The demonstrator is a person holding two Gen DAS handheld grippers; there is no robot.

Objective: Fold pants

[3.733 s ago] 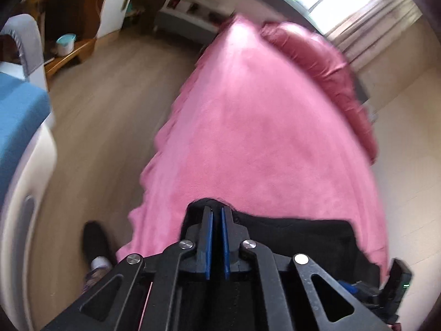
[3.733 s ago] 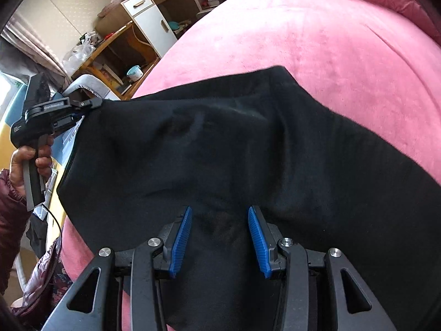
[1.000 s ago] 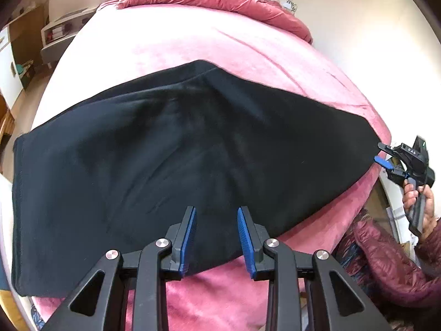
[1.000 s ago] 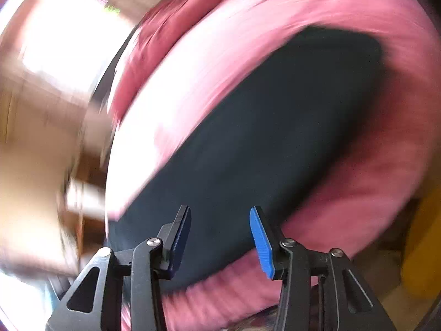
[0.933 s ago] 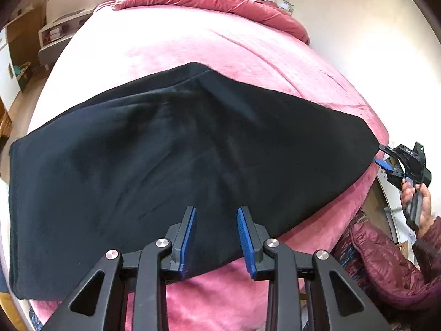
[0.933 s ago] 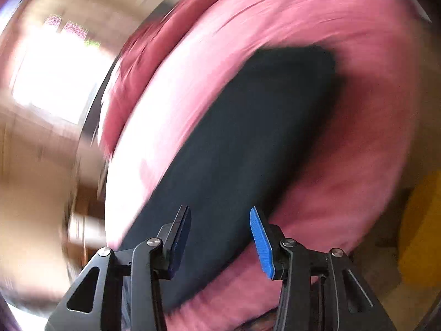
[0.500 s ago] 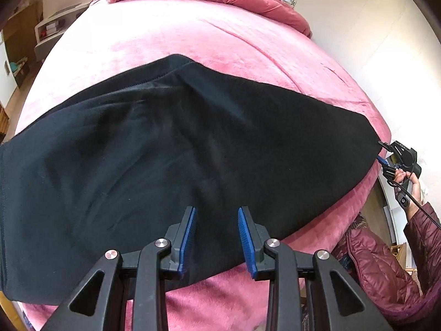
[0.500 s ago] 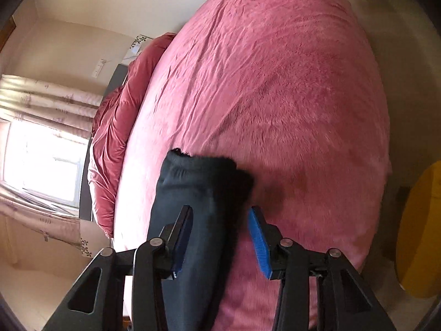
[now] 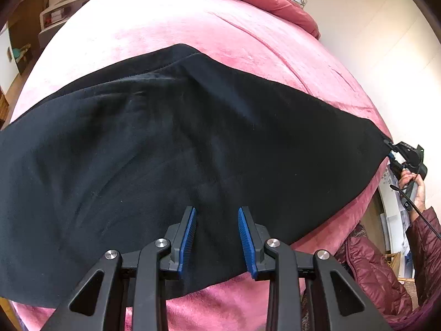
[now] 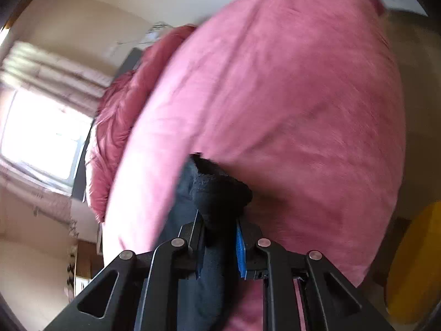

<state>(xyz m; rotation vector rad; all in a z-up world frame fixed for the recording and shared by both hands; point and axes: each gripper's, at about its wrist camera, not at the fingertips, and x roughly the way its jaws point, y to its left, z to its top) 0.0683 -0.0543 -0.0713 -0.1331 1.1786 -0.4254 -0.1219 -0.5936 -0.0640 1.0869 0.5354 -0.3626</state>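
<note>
Black pants (image 9: 176, 149) lie spread flat across the pink bed, folded lengthwise. The waist is left, and the leg ends taper to the right edge, slightly lifted.

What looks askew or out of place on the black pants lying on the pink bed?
Little stands out. The black pants lie spread across the pink blanket, but the far edge is uneven: one layer peeks out behind the other. The right gripper has just closed on the bunched end; the left gripper hovers open.
</note>
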